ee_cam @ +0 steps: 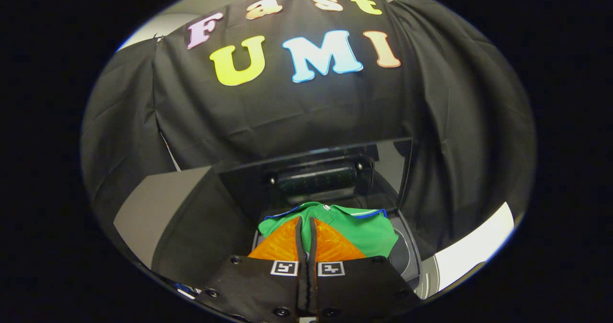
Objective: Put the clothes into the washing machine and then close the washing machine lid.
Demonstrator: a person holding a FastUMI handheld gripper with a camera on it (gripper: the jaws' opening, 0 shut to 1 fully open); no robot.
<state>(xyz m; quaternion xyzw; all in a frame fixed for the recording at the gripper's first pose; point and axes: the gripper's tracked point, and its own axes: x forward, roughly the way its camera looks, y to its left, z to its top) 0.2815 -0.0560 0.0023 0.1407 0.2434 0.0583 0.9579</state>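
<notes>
My gripper (pixel 306 219) has its two fingers pressed almost together, pinching a green garment (pixel 368 232) with blue trim at its edge. The cloth bunches around the fingertips and spreads to their right. It hangs over the top opening of the washing machine (pixel 414 270). A bit of the drum (pixel 401 252) shows to the right of the cloth. The dark lid (pixel 316 177) stands raised behind the opening, beyond the garment.
A black cloth wall hangs close behind the machine and wraps both sides. A grey panel (pixel 158 208) stands to the left of the machine. A pale floor strip (pixel 474 251) shows to the right.
</notes>
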